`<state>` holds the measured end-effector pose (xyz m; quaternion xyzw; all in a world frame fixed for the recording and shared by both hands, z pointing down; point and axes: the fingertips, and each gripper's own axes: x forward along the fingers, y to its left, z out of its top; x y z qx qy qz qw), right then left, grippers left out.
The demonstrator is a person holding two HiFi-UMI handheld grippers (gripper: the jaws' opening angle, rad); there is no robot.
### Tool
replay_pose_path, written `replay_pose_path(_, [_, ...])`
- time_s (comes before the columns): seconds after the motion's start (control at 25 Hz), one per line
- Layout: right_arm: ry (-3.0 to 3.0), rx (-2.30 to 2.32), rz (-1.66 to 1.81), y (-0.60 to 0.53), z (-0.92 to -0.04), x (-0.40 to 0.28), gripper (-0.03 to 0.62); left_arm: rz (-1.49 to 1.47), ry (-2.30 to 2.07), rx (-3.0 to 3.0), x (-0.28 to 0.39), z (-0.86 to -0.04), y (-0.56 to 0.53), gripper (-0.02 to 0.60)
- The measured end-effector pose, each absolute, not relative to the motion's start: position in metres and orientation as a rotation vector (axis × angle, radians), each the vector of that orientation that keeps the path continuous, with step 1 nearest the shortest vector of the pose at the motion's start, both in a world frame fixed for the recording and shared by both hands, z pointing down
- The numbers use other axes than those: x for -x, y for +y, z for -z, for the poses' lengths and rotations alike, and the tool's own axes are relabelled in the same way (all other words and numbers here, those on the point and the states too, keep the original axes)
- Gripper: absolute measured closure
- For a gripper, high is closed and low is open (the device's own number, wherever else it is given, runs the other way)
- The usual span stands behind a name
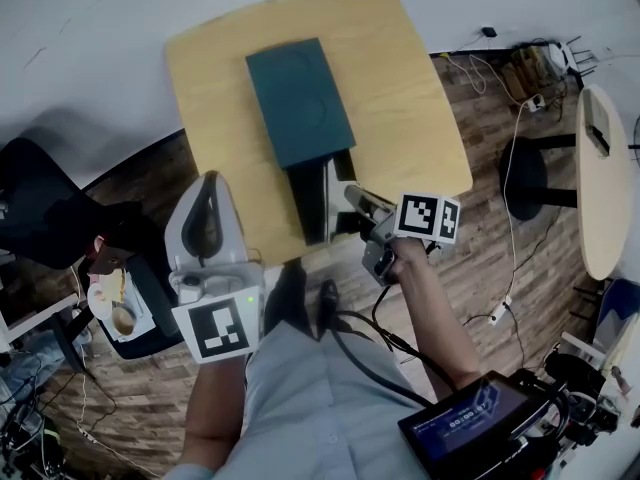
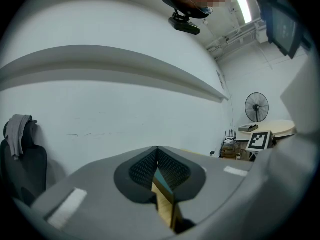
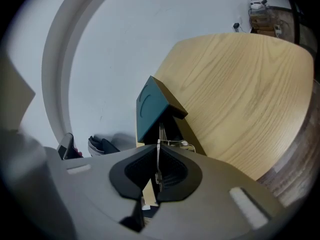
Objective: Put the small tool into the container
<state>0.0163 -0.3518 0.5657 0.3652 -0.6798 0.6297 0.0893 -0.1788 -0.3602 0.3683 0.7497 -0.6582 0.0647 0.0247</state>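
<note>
**Right jaws pinched on the small tool, just short of the container**

The right gripper [image 3: 158, 145] has its pads closed on the small tool [image 3: 157, 169], a thin metal strip held upright between them, probably so it can go in endwise. It points down at the open container [image 3: 152, 109], which lies from the table [image 3: 240, 84]'s middle to its near edge. The left gripper [image 2: 157, 156], jaws together and empty, hangs level off the near-left corner, likely just keeping clear.

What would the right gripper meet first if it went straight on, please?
Probably the open black container beneath its dark teal lid, directly ahead of the thin metal tool it holds; depth is unclear.
</note>
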Motion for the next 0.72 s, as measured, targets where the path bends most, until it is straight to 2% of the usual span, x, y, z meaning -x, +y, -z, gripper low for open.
replay_pose_path(0.72, [-2.091,-1.171,-1.633,-0.377,-0.572,0.009,0.589,-0.219,-2.054,-2.286,0.203,-0.377,-0.376,0.569])
